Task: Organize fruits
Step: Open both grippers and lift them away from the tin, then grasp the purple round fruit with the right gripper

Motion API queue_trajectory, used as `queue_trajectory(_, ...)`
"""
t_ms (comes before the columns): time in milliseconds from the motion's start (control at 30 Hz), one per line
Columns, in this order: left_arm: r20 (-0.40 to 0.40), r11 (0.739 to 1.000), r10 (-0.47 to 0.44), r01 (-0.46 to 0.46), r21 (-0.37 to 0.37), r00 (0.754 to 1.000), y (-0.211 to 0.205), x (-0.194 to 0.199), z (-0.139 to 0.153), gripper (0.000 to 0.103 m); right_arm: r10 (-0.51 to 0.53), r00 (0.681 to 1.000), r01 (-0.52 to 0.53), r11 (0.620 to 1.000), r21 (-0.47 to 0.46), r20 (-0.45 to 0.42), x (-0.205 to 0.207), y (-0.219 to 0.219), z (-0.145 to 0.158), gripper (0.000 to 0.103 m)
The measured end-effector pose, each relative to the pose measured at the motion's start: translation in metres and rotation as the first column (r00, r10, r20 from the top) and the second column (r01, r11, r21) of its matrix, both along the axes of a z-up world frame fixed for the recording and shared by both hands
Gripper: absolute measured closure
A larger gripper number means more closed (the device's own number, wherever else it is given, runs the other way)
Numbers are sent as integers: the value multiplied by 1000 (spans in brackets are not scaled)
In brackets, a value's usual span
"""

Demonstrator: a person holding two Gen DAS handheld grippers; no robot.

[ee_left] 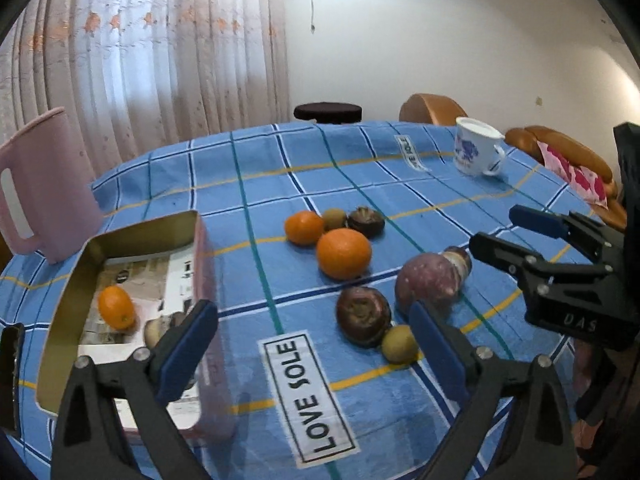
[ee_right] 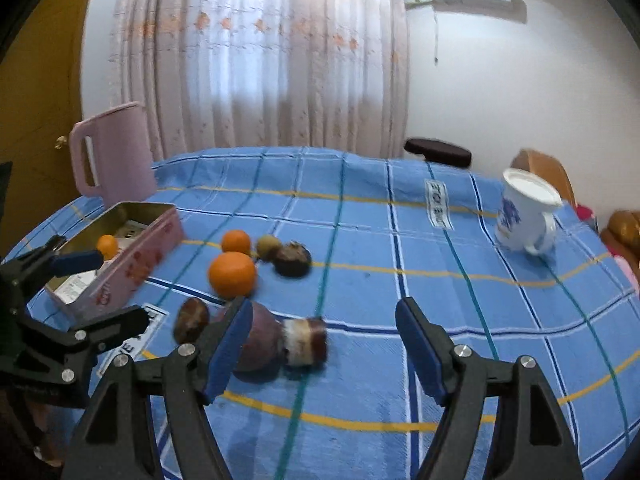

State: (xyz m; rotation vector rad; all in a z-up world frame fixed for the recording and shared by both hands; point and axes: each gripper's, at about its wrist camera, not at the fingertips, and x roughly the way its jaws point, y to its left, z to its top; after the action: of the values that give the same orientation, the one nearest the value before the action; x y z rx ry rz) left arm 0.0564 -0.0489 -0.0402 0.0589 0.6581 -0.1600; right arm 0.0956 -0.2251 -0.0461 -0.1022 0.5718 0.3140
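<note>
A pink tin box with a gold inside sits at the table's left and holds a small orange and a partly hidden brownish fruit. On the blue cloth lie two oranges, two kiwis, two dark round fruits and a purple sweet potato. My left gripper is open and empty, beside the box. My right gripper is open and empty, over the sweet potato's end.
A pink jug stands behind the box. A white mug with blue print stands at the far right. Chairs and a dark stool stand beyond the table's edge.
</note>
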Motion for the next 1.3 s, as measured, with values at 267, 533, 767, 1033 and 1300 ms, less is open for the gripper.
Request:
queue_trajectory(267,-59,1000,-12,12,-5,998,-8,12,-7,28,95,995,-95,995,-10,-14,-3,26,-5,35)
queue_trajectory(533,-3,996,71,-71,-44,997,24,1,5,13,187,977,-194,978,-71,-101,8,56,-19,38)
queue_trajectory(767,-5,996,70,-70,-49,998,24,1,4,8,204,973,-221,955,-198,-105,7,78,-27,51)
queue_trajectory(1033,-3,998,51,-51,-33,999,14,2,3,8,209,977,-214,969,-121,-52,2,60,-16,52)
queue_trajectory(1300,-33,1000,2,-1,23,999,-11,17,-8,16,104,995,-104,994,24,-5,5,30,-5,52)
